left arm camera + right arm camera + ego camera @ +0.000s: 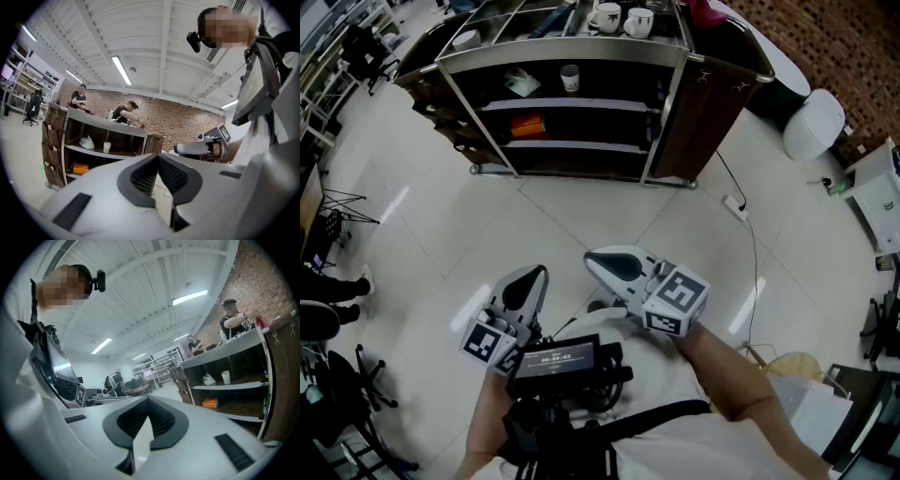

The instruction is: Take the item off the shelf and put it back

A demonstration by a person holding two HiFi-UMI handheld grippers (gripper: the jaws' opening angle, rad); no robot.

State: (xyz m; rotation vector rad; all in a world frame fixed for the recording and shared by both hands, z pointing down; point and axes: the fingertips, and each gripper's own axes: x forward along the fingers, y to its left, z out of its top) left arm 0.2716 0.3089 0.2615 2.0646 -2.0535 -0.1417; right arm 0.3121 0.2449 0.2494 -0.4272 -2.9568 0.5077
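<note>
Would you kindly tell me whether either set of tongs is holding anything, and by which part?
Nothing is held: the left tongs and the right tongs are both shut and empty, away from the shelf.

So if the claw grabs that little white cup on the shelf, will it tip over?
Probably easily: the white cup looks small and taller than wide, so a nudge could tip it. It may be paper, so light and squashable.
</note>
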